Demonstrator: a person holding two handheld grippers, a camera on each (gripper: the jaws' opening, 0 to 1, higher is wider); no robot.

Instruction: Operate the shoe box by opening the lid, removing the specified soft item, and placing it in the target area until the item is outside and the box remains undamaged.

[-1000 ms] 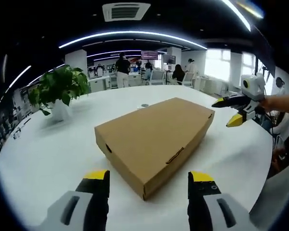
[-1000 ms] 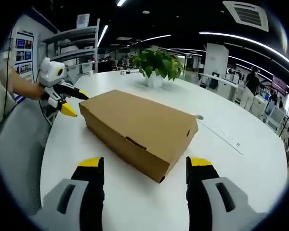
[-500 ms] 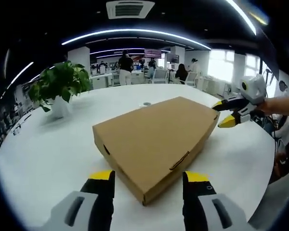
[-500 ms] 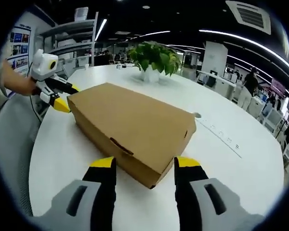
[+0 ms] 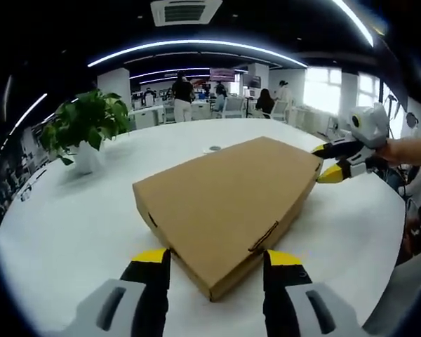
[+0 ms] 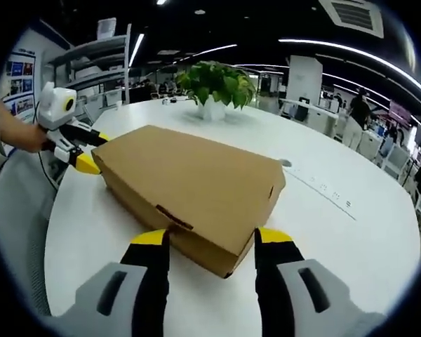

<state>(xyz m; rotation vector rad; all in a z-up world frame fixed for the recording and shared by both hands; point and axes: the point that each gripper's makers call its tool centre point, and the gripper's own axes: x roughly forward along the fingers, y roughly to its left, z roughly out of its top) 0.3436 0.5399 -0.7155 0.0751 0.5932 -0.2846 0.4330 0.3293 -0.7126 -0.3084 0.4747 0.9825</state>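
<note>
A shut brown cardboard shoe box (image 5: 224, 200) lies flat on the white round table (image 5: 77, 225). My left gripper (image 5: 216, 261) is open, its yellow-tipped jaws straddling the box's near corner. At the box's far corner the right gripper (image 5: 337, 160) comes in from the right, held by a hand. In the right gripper view the same box (image 6: 196, 186) reaches toward me, and my right gripper (image 6: 212, 240) stands open around its near corner, by a slot tab. The left gripper (image 6: 77, 146) sits at the box's far end. The lid is down, so the inside is hidden.
A potted green plant (image 5: 84, 130) in a white pot stands on the table beyond the box, also seen as the plant (image 6: 214, 88). A small round port (image 5: 212, 149) sits in the tabletop. A grey chair (image 6: 14, 210) is at the table's edge. People and desks are far behind.
Both grippers have closed in on the box's two ends, so each near corner now lies between the jaws. The jaws stand a little narrower than a second ago.
</note>
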